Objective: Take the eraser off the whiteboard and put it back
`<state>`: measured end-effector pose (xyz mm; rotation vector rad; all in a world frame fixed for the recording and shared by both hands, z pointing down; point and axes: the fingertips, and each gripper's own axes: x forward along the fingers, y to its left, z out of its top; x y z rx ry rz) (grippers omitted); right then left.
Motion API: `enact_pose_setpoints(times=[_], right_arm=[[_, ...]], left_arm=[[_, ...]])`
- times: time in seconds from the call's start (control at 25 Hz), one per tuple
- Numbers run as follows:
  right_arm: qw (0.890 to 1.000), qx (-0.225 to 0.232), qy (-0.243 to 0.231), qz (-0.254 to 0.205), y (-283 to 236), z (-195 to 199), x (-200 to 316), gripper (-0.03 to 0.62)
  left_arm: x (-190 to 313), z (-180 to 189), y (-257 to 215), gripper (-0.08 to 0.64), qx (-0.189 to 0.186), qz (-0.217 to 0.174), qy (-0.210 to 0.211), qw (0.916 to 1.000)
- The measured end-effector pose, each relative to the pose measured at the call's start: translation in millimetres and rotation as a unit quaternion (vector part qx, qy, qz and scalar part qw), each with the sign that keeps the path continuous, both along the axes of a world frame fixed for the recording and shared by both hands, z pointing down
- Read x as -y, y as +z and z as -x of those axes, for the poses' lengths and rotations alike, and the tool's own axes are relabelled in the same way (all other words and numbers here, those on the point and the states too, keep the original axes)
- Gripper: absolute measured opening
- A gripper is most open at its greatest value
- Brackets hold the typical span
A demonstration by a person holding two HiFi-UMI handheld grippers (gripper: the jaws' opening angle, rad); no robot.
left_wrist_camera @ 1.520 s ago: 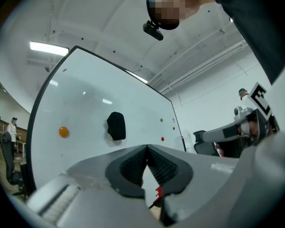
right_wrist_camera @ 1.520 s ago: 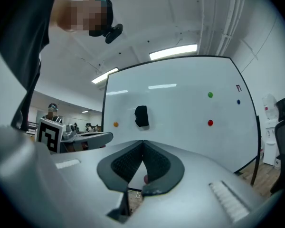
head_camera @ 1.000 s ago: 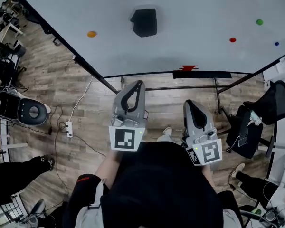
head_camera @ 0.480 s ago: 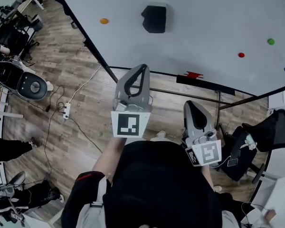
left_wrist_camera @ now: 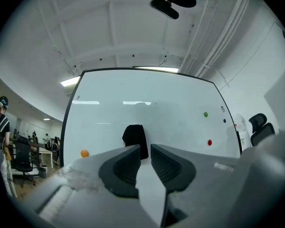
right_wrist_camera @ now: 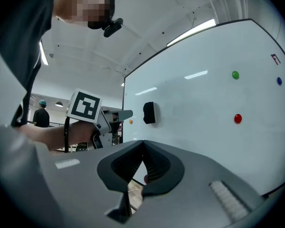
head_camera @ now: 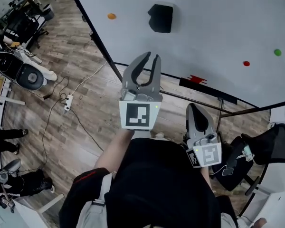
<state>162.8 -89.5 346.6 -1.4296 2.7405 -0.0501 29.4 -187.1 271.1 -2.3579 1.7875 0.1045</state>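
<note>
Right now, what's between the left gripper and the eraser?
Nothing. In its own view, the left gripper, jaws opening and empty, faces the eraser on bare whiteboard.

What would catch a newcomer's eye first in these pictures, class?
The black eraser stuck on the big whiteboard stands out, with an orange magnet to its left. Below it in the head view, the left gripper points toward it, its jaws opening with nothing between them. The right gripper sits lower in that view, jaws together.
</note>
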Motion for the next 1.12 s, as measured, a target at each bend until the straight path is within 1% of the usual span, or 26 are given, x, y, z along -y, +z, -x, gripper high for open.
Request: enact_pose_setpoints(times=[0.16, 0.28, 0.56, 0.64, 0.8, 1.12], right_arm=[[1.0, 0.002, 0.008, -0.003, -1, 0, 9, 0.002], [1.0, 0.002, 0.021, 0.0, 1, -6, 18, 0.002], [0.999, 0.004, 0.041, 0.014, 6, -15, 44, 0.003], [0.999, 0.007, 0.042, 0.021, 8, -13, 51, 0.003], [0.999, 0.007, 0.037, 0.033, 14, -6, 61, 0.002], [0.998, 0.007, 0.039, 0.052, 27, -1, 69, 0.002]], left_arm=[[15, -5, -6, 0.078, -0.002, -0.001, 0.005, 1.0], [31, -8, -6, 0.108, 0.0, -0.002, 0.007, 1.0], [73, -6, -10, 0.176, -0.011, 0.016, -0.011, 0.9997], [84, -4, -11, 0.197, -0.006, 0.015, -0.016, 0.9997], [99, -4, -14, 0.248, -0.003, 0.014, -0.011, 0.9998], [118, -8, -14, 0.27, -0.015, 0.026, -0.019, 0.9994]])
